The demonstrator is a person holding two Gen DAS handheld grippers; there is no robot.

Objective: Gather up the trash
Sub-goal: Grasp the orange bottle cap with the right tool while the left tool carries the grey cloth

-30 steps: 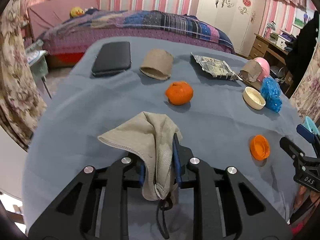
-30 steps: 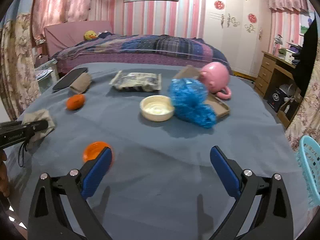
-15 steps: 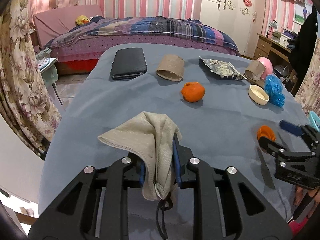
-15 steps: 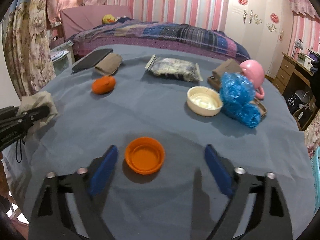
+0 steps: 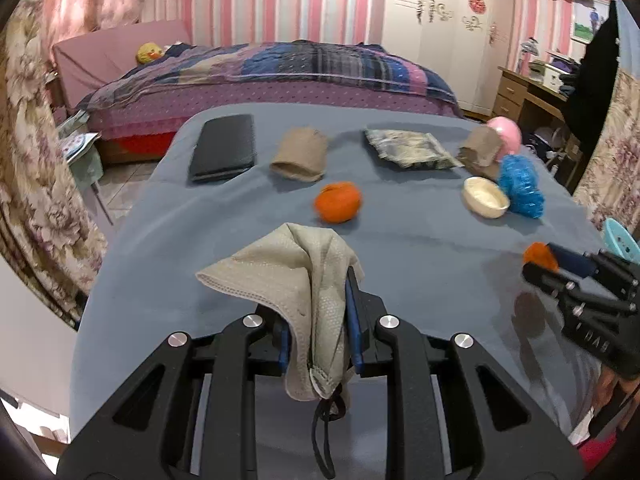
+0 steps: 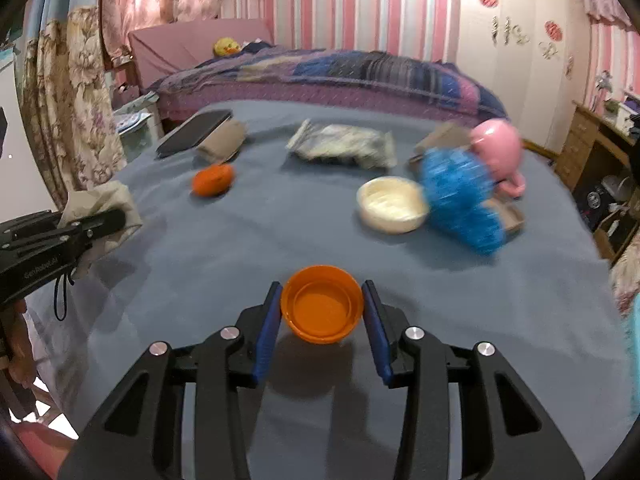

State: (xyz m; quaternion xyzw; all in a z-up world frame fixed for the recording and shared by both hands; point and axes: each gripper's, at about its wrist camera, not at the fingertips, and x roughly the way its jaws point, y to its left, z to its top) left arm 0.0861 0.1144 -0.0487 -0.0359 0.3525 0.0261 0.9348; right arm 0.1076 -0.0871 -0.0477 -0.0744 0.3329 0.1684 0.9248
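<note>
My left gripper (image 5: 316, 312) is shut on a beige face mask (image 5: 280, 272), whose black ear loop dangles below the jaws. The right wrist view shows the same mask (image 6: 104, 200) in the left gripper (image 6: 112, 216) at the table's left edge. My right gripper (image 6: 321, 286) is closing on an orange bottle cap (image 6: 320, 308), open side up. Both blue pads touch its rim. In the left wrist view this cap (image 5: 538, 254) sits in the right gripper (image 5: 548, 260) at the right.
On the blue tablecloth (image 5: 200, 220) lie a mandarin (image 5: 338, 202), a cream lid (image 5: 486, 200), crumpled blue plastic (image 5: 520, 188), a foil wrapper (image 5: 408, 148), a cardboard roll (image 5: 300, 154), a black case (image 5: 224, 148) and a pink mug (image 5: 506, 138). A teal basket (image 5: 620, 240) stands off the right edge.
The right gripper moved over to the orange cap and its wide-open jaws closed in around it. The left gripper kept the mask and drew back a little from the table.
</note>
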